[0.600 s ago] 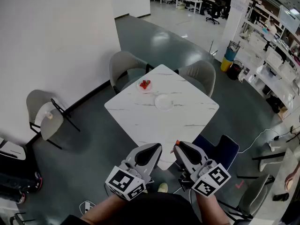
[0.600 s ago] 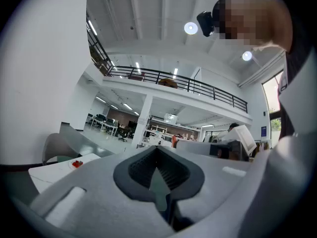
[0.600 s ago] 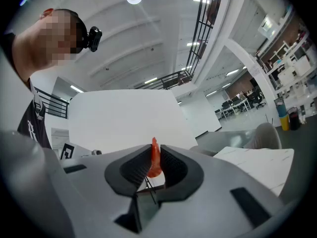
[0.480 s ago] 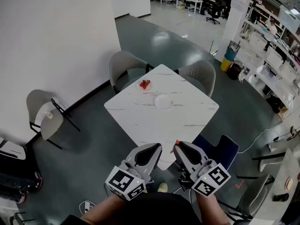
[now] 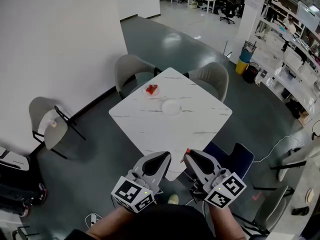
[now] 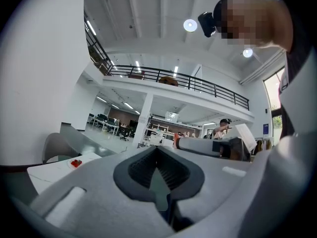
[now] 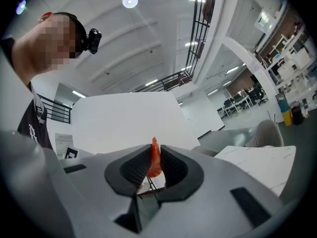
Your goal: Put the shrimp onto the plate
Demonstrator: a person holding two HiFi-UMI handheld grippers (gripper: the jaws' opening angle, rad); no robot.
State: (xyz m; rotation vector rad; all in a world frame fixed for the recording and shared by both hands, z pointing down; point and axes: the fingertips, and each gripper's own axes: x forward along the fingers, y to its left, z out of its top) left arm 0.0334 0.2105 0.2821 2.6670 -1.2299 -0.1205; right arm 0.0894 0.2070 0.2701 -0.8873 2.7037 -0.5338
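Shrimp (image 7: 155, 161) in right claw (image 7: 154, 155), plate (image 5: 171, 107) well apart

Bright ceiling lamps (image 6: 190, 25); fisheye edges dark, seemingly soft.

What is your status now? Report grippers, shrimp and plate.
Right gripper shut on a shrimp; left gripper shut, empty. Empty plate on the table, well ahead, not reached yet. Path to it looks open.
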